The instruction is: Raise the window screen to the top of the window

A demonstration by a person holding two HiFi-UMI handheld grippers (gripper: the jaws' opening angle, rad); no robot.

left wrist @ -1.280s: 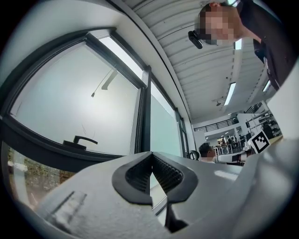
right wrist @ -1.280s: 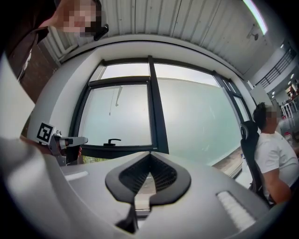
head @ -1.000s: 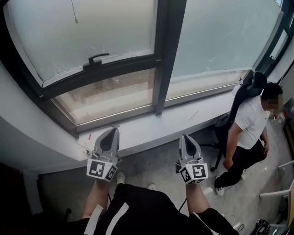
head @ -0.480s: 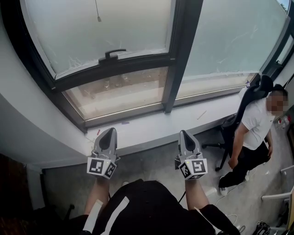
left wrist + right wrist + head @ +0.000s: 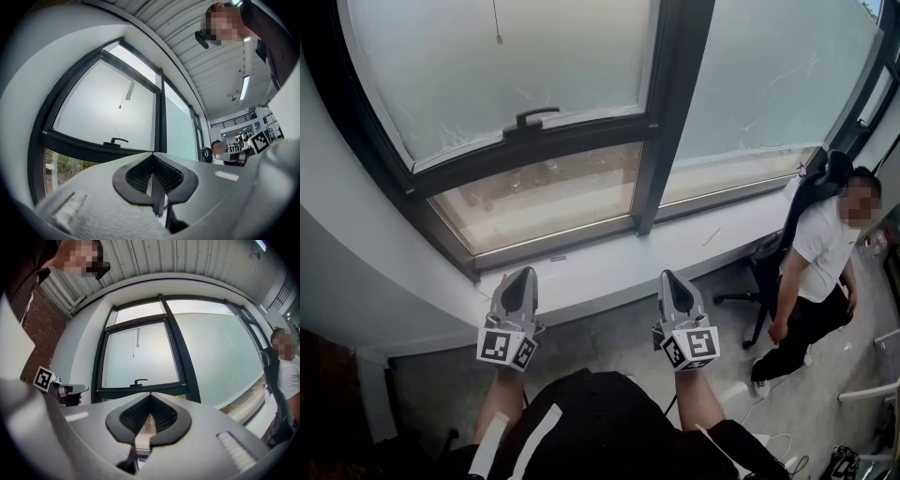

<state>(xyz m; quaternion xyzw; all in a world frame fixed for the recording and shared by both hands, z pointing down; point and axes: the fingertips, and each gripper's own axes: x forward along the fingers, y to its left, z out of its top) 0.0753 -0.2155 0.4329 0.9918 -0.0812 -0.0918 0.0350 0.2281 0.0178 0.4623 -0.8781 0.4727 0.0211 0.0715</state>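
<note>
With the grey left tool (image 5: 514,298) and grey right tool (image 5: 677,292) both pressed together and empty near the white sill (image 5: 600,267), the frosted pale window screen (image 5: 506,66) covers most of the left pane; it is probably light and flexible, so grip the rigid black handle (image 5: 534,117) on its dark bottom rail.

No text, number, brand or sign is legible. The only print is coded square markers (image 5: 499,343) on the left gripper (image 5: 521,276) and right gripper (image 5: 668,278), lower centre.
</note>
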